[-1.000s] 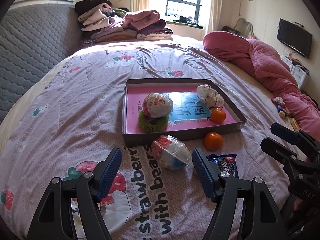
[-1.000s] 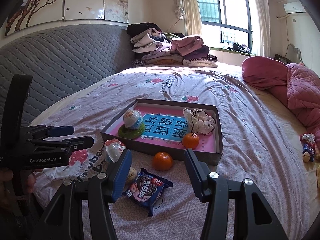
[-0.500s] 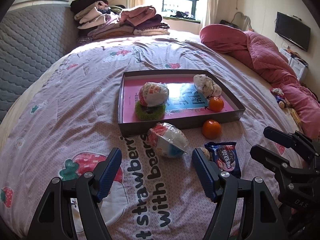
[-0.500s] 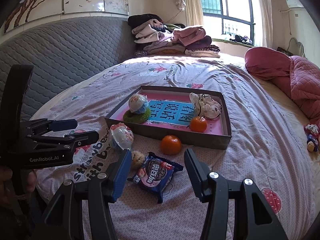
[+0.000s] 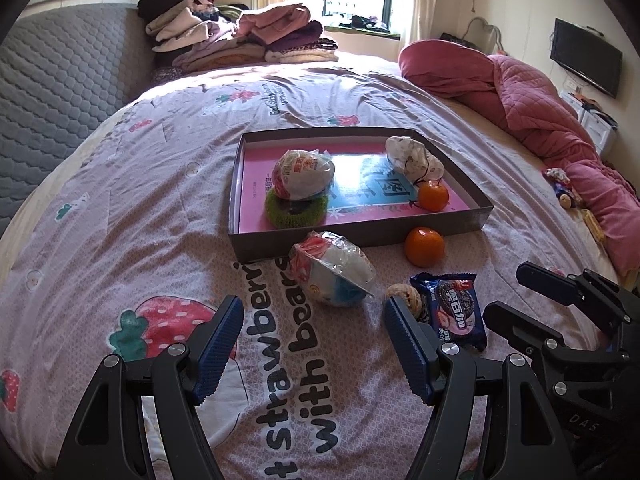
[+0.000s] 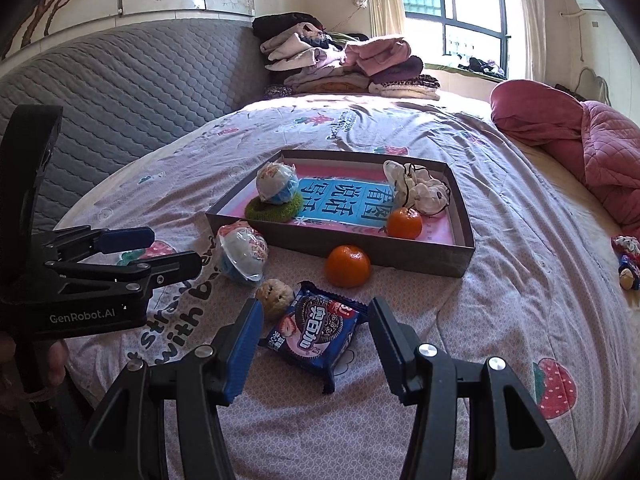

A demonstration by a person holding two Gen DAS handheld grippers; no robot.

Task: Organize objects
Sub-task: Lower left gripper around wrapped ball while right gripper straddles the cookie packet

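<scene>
A shallow grey box (image 5: 352, 236) (image 6: 456, 258) with a pink floor lies on the bed. In it are a wrapped egg toy (image 5: 303, 174) on a green ring (image 5: 296, 210), a white cloth bundle (image 5: 414, 158) and an orange (image 5: 433, 196). In front of the box lie a second wrapped egg toy (image 5: 334, 268) (image 6: 242, 254), an orange (image 5: 425, 247) (image 6: 347, 266), a small round pastry (image 6: 274, 292) and a blue cookie packet (image 5: 456, 312) (image 6: 316, 330). My left gripper (image 5: 314, 332) is open and empty, just short of the egg toy. My right gripper (image 6: 316, 340) is open and empty, over the cookie packet.
A pink quilt (image 5: 532, 100) is heaped on the bed's right side, with small toys (image 5: 562, 188) beside it. Folded clothes (image 5: 236, 36) are stacked at the far end. A grey padded headboard (image 5: 60, 80) runs along the left.
Both grippers have drawn back and to the right; the objects sit farther away and more central. Nothing was gripped or moved.
</scene>
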